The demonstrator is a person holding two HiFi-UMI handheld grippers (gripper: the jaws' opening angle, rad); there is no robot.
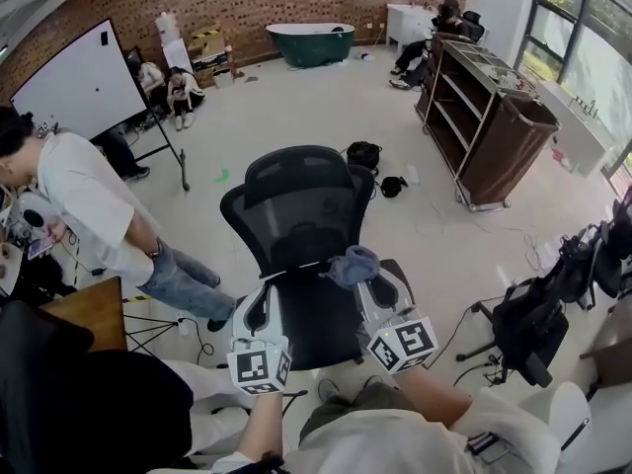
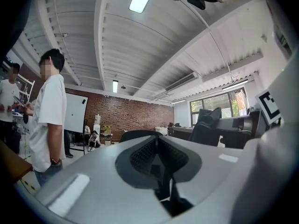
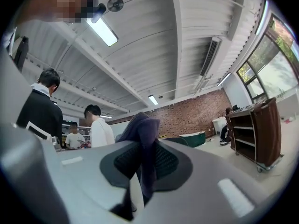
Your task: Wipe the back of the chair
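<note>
the black mesh chair (image 1: 296,205) stands in the middle of the floor, its seat nearest the person holding the tools. the right gripper (image 1: 367,282) is clamped on a blue-grey cloth (image 1: 354,265), which bunches just at the lower right edge of the chair's back; whether it touches there is unclear. the left gripper (image 1: 269,292) hovers over the chair's seat on the left, jaws drawn together with nothing between them. a person in a white shirt (image 1: 89,200) stands left of the chair.
</note>
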